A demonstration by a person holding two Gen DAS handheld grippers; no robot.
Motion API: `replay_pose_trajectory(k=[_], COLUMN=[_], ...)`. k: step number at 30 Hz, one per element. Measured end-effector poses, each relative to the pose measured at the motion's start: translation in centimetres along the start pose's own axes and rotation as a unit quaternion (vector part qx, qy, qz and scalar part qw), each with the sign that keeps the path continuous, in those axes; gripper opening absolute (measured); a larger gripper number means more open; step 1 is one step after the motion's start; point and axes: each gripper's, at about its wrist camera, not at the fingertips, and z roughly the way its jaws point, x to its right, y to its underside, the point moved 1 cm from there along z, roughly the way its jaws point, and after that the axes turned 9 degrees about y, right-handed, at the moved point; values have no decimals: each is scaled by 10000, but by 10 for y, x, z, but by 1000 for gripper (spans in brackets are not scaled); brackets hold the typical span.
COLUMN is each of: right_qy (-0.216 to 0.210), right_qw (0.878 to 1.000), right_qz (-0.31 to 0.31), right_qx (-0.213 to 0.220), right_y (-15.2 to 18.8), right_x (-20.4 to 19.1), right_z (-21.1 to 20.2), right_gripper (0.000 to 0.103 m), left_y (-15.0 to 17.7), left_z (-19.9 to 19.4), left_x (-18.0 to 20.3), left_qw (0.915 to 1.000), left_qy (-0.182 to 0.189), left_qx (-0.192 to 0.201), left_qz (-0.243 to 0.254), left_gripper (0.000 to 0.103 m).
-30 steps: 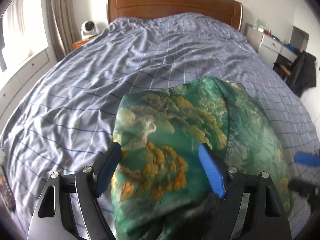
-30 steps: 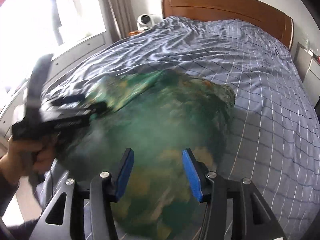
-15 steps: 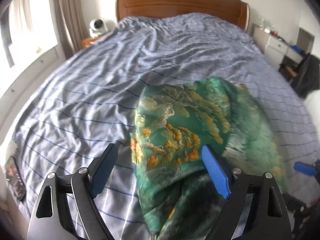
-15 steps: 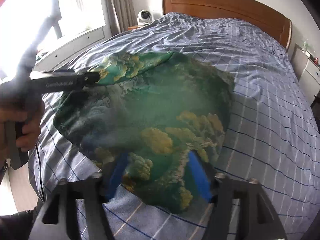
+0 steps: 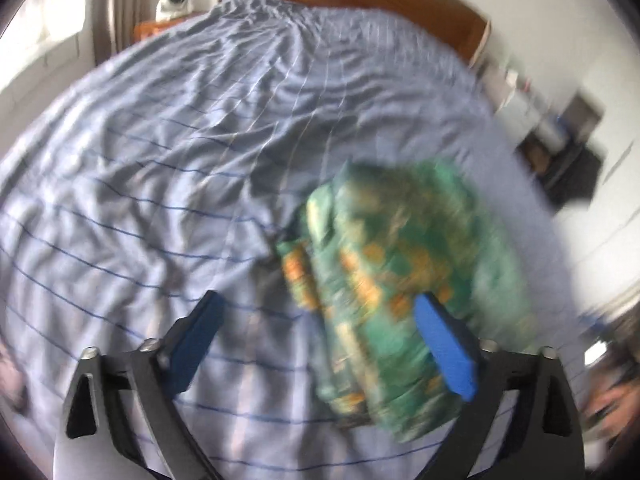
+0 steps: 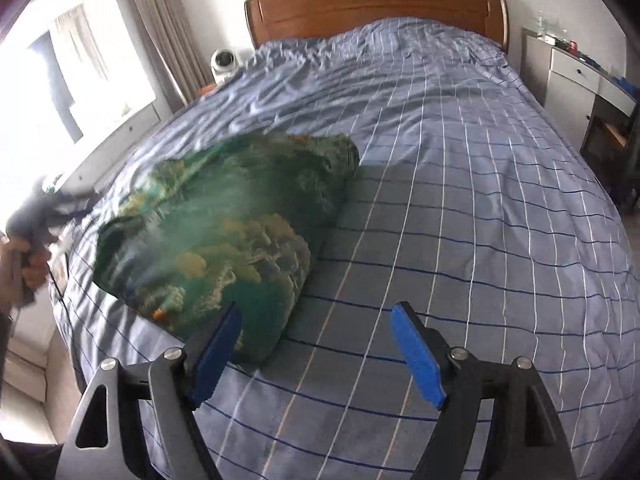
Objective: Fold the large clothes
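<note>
The green printed garment (image 6: 224, 232) lies folded in a soft heap on the bed (image 6: 460, 168). It looks thin, light and slippery, likely to slump, so take it by a folded edge or corner. The left gripper (image 5: 320, 344) and right gripper (image 6: 316, 352) have just been opening; both jaws stand wide and hold nothing.
</note>
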Motion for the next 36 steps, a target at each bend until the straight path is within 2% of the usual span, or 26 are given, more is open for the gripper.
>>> replay_pose_trajectory(k=[2, 3, 5, 8, 11, 17, 20, 24, 29, 32, 34, 36], right_qy=[-71, -101, -205, -367, -303, -669, -729, -893, -1134, -1379, -1599, -1817], right_qw=[9997, 9993, 9981, 9966, 9976, 9964, 9964, 9957, 9919, 9876, 9827, 9769], right_qz=[-53, -109, -195, -248, -255, -151, -182, 161, 565, 737, 908, 1079], right_qx=[224, 339, 550, 695, 571, 497, 394, 188, -64, -139, -242, -309], right_y=[2, 3, 4, 5, 8, 9, 1, -15, -34, -38, -39, -38], right_x=[-2, -4, -9, -10, -8, -8, -11, -3, 8, 11, 11, 12], right_z=[-12, -17, -26, -30, -23, -18, -10, 1, 15, 24, 35, 48], right_gripper=[79, 79, 79, 79, 79, 79, 79, 79, 79, 79, 79, 79], left_y=[8, 11, 11, 3, -7, -25, -36, -49, -55, -47, -40, -31], left_z=[2, 0, -5, -12, -14, -8, -3, 14, 40, 60, 68, 73], left_x=[9, 14, 17, 13, 15, 29, 39, 42, 32, 22, 16, 5], left_qw=[9988, 9984, 9989, 9985, 9940, 9934, 9907, 9847, 9708, 9667, 9682, 9741], left_qy=[-222, -195, 55, 551, 1070, 1139, 1344, 1685, 2216, 2278, 2203, 1886], left_qx=[-115, -108, -60, 53, 23, -104, -196, -403, -758, -917, -928, -976], left_qz=[416, 517, 456, 12, -220, -98, -14, -172, -513, -717, -737, -781], left_gripper=[101, 101, 100, 100, 100, 100, 100, 99, 98, 98, 98, 98])
